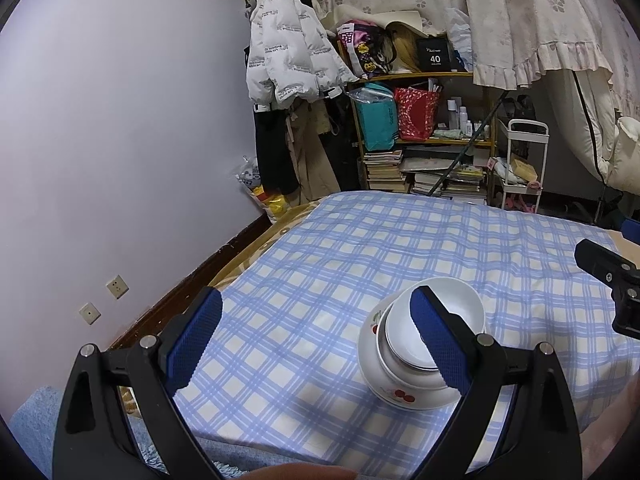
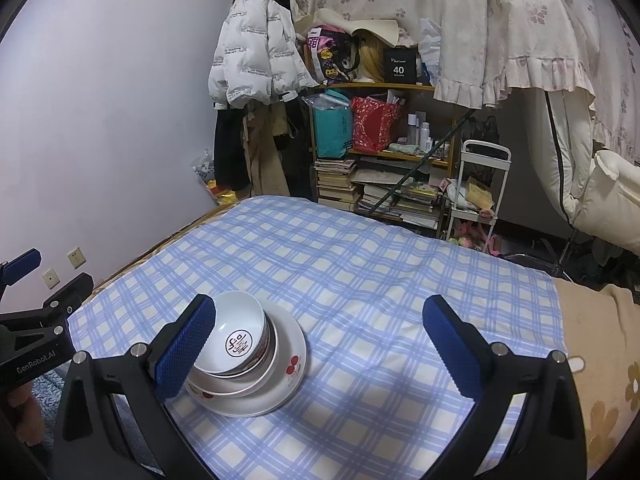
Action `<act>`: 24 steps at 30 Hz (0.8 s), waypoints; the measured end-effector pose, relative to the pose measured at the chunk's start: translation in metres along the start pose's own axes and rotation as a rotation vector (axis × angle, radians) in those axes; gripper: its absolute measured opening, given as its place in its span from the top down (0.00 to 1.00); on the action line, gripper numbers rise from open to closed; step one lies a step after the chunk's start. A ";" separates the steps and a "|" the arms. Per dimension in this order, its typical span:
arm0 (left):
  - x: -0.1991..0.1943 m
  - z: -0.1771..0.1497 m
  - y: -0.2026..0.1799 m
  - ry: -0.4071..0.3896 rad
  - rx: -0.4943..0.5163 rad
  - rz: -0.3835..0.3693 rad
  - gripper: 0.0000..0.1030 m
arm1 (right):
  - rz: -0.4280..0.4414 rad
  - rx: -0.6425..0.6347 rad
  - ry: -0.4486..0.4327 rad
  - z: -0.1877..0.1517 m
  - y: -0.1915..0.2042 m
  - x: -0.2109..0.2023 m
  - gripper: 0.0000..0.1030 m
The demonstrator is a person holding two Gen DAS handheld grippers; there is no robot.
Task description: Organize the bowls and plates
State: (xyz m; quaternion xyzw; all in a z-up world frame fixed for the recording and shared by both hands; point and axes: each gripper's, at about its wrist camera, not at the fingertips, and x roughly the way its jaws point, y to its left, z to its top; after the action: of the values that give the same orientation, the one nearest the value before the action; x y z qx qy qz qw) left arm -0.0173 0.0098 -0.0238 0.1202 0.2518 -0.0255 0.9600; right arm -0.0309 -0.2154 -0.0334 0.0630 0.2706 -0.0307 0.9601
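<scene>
Bowls and plates form one stack [image 2: 248, 360] on the blue plaid cloth [image 2: 360, 280], lower left of the right wrist view: a white bowl with a black round mark [image 2: 240, 336] on top, cherry-print plate [image 2: 290, 368] at the bottom. Right gripper [image 2: 320, 340] wide open, empty, its left pad in front of the stack. Left gripper [image 1: 316, 328] likewise open, holding nothing. Farther back, upper centre: bookshelf [image 2: 380, 152], white puffer jacket [image 2: 256, 52].

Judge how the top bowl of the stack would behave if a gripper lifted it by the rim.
The top bowl looks like glazed ceramic, so probably rigid, slippery against the pads and breakable. It sits tilted inside the bowl beneath, atop a cherry-print plate, so it should lift free. The checked cloth looks soft, so the stack may rock.
</scene>
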 end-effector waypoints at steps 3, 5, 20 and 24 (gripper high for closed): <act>0.001 0.000 0.001 0.000 -0.001 -0.001 0.09 | 0.001 -0.002 0.000 0.000 0.000 0.000 0.00; 0.000 0.000 0.000 -0.001 -0.001 0.004 0.09 | 0.001 -0.003 0.000 0.000 0.000 0.000 0.00; 0.001 -0.002 0.002 0.003 0.009 -0.007 0.09 | 0.001 -0.006 0.002 0.001 -0.002 0.000 0.00; 0.002 -0.003 0.002 0.005 0.012 -0.011 0.09 | 0.002 -0.006 0.002 0.001 -0.001 0.000 0.00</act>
State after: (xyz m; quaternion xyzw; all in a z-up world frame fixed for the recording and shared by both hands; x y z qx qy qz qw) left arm -0.0168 0.0125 -0.0269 0.1248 0.2548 -0.0319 0.9584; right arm -0.0301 -0.2163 -0.0328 0.0603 0.2716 -0.0288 0.9601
